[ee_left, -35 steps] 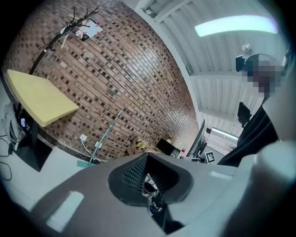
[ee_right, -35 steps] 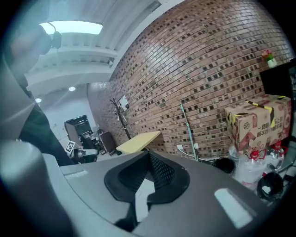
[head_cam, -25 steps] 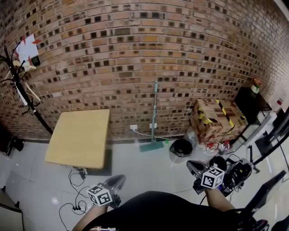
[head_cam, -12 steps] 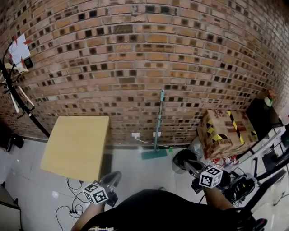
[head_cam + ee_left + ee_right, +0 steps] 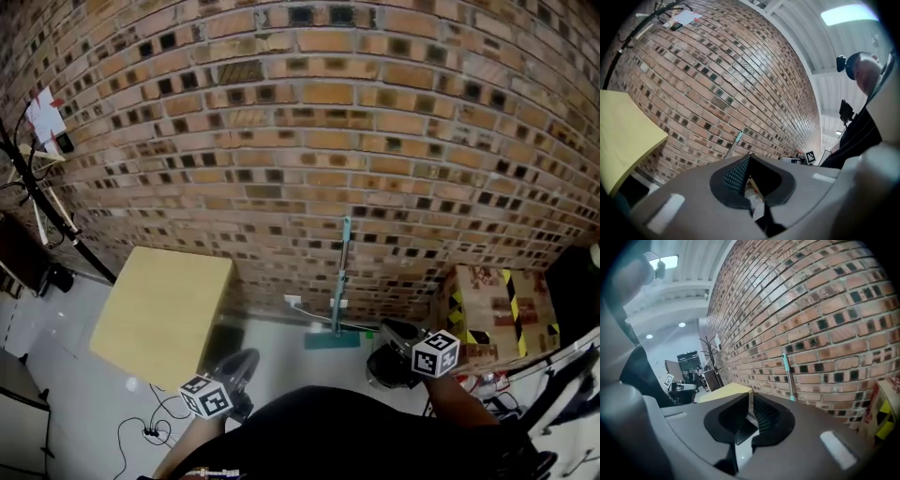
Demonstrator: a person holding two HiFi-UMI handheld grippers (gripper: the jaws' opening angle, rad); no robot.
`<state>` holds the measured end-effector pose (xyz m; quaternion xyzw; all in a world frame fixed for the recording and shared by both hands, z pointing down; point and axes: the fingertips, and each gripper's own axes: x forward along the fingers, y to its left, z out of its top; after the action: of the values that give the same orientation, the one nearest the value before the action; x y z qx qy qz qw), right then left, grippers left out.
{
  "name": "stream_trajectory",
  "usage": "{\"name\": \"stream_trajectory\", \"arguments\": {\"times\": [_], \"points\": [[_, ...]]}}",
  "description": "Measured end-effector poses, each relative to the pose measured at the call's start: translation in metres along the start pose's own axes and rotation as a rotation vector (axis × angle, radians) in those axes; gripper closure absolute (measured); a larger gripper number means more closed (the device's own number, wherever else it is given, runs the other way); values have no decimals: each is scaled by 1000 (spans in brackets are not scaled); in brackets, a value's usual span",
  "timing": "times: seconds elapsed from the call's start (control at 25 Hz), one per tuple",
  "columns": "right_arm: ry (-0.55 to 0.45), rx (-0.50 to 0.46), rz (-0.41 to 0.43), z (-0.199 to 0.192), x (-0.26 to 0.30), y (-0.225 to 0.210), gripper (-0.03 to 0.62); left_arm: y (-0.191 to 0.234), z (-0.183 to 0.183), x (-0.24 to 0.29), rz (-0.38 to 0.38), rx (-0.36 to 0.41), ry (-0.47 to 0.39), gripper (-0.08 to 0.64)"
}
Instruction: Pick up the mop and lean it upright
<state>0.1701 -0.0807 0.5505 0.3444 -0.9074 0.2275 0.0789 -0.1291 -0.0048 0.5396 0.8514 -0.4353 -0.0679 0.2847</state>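
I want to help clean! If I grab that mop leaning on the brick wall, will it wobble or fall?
Probably stiff: the mop has a straight, thin pole. It likely tips easily, since it stands nearly upright against the brick wall on a flat head. It seems light, being so slim.

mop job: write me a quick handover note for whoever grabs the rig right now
Left gripper: shut, empty.
Right gripper: slightly open, its jaws have just been opening, nothing between them.
Mop: stands upright with its handle against the brick wall and its head on the floor, between the yellow table and the taped cardboard box. Neither gripper touches it.
Done: the mop looks already leaned upright.
Left: probably only a check that it stays put.
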Motion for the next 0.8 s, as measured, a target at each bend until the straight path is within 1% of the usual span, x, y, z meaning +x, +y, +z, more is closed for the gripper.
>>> {"name": "stream_trajectory", "arguments": {"times": [0.16,0.28,0.36,0.44,0.64,0.72,0.8], "points": [[18,-37,-10,16,37,-27,531,20,10,25,-4,17,17,566],[20,-64,-43,33,70,-45,521,46,20,45,-34,23,29,566],[11,-73,-78,49,91,-56,509,63,31,60,-74,44,43,566],[-3,-61,-115,63,110,-63,497,82,44,73,-110,51,61,566],[-8,-39,-215,77,148,-83,465,128,74,94,-192,71,119,566],[15,-49,-257,78,169,-98,457,147,85,103,-202,72,135,566],[56,-63,-291,72,189,-113,453,161,90,108,-190,61,144,566]]}}
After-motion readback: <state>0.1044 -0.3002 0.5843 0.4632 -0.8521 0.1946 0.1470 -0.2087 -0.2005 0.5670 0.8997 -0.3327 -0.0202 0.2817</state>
